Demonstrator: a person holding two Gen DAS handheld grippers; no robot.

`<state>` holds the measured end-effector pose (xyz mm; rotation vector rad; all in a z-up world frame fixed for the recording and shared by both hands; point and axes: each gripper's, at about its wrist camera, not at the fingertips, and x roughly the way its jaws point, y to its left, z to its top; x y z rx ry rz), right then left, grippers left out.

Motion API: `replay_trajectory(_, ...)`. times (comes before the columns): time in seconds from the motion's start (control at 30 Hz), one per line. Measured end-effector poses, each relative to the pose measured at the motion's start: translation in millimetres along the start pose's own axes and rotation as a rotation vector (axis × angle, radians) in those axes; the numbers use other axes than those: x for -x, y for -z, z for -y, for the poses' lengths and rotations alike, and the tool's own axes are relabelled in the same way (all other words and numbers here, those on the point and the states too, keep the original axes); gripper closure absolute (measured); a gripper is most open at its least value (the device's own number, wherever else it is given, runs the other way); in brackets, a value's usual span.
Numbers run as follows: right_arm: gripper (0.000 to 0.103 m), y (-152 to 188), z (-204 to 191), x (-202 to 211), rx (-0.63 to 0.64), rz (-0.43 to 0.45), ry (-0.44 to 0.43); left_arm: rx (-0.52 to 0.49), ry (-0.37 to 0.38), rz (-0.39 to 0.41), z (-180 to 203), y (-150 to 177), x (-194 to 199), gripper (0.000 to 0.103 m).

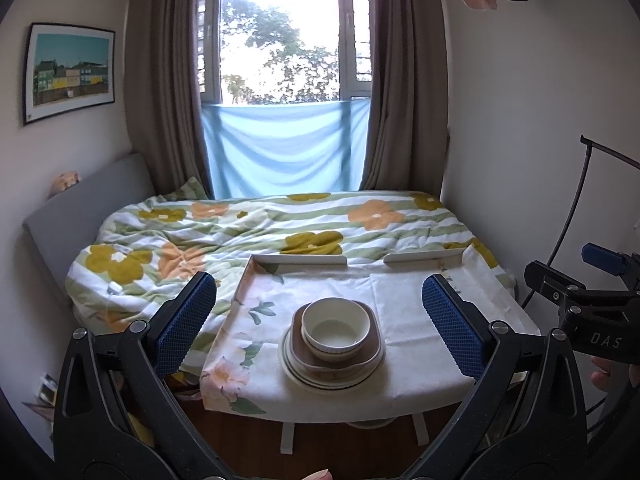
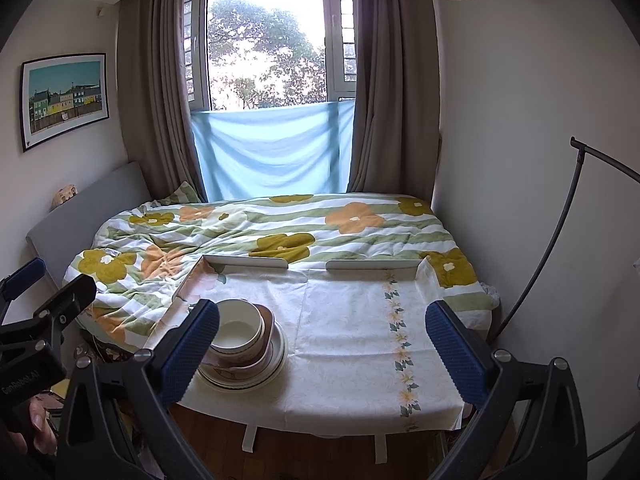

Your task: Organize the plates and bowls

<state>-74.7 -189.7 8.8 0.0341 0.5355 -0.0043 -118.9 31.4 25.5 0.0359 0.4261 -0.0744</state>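
A white bowl point(image 1: 335, 328) sits on top of a brown square bowl point(image 1: 370, 346), which rests on a stack of round cream plates point(image 1: 294, 372) near the front edge of the table point(image 1: 408, 320). The same stack shows in the right wrist view: white bowl point(image 2: 240, 328), brown bowl point(image 2: 269, 330), plates point(image 2: 260, 376), partly hidden behind a blue finger pad point(image 2: 188, 352). My left gripper point(image 1: 320, 332) is open, held back from the table with the stack framed between its fingers. My right gripper point(image 2: 324, 352) is open over bare cloth, with the stack to its left.
The table wears a floral cloth point(image 2: 360, 340) and has low white rails point(image 2: 372, 266) at its far edge. Behind it lies a bed with a flowered quilt point(image 1: 240, 236), then curtains and a window. A black curved stand point(image 2: 560, 240) rises at the right wall.
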Motion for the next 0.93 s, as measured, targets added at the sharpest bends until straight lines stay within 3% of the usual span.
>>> replay_trajectory(0.6, 0.001, 0.5, -3.0, 6.9, 0.002, 0.012, -0.005, 0.008, -0.051, 0.014, -3.1, 2.3, 14.0, 0.001)
replay_trajectory(0.93, 0.001, 8.6, 2.8, 5.7, -0.011, 0.000, 0.003, 0.001, -0.030, 0.005, 6.6, 9.4, 12.3, 0.000)
